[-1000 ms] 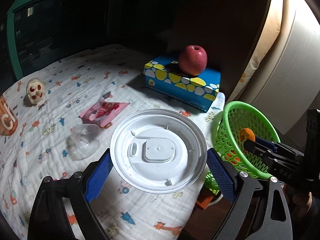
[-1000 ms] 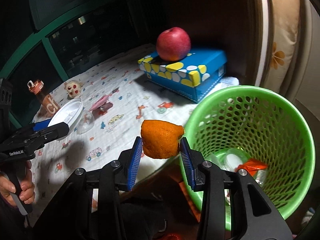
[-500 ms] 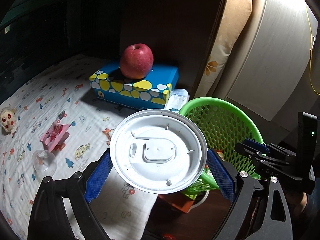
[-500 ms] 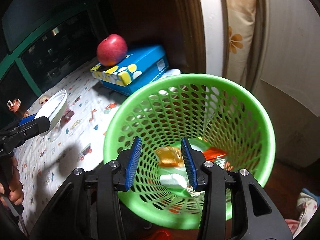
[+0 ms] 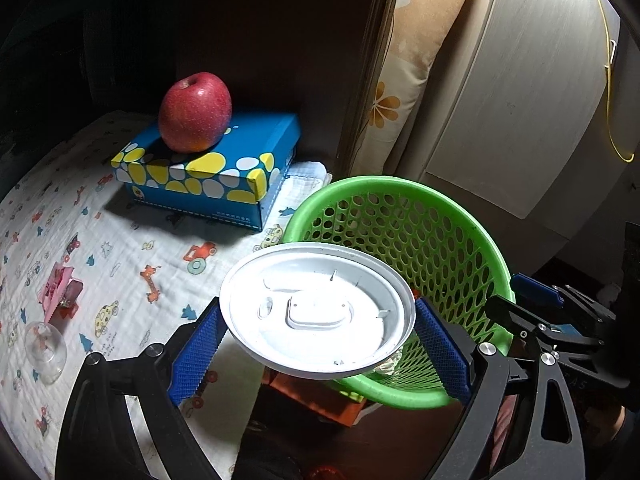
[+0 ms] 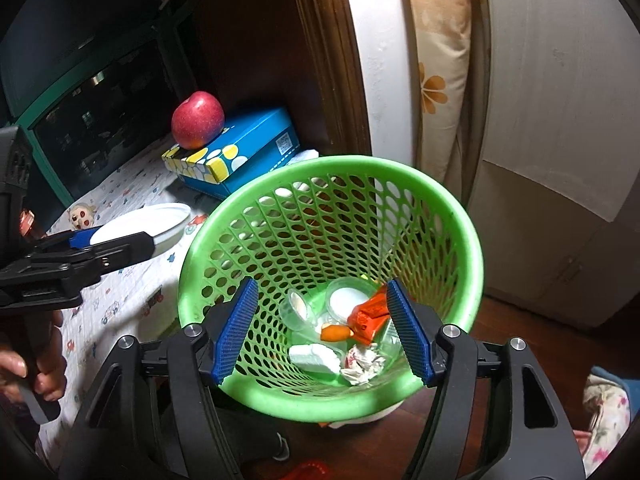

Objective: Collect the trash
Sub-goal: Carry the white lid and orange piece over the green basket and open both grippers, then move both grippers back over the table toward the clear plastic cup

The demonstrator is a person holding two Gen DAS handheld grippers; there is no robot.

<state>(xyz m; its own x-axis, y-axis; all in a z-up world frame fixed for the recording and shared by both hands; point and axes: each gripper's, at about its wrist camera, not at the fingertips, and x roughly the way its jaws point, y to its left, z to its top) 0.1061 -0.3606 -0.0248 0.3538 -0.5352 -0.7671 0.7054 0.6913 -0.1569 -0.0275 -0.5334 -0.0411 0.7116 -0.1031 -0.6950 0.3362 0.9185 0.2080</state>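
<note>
Cartoon-print bedding (image 5: 120,248) borders the green basket (image 5: 472,236). Left gripper (image 5: 316,344) pinches the white plastic lid (image 5: 316,308) by opposite rim edges, partly over the basket; it looks light, stiff, probably slick. Right gripper (image 6: 320,328) hangs spread and empty above the trash.

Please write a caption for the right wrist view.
Open right gripper above green basket holding trash; left gripper grips white lid.
</note>
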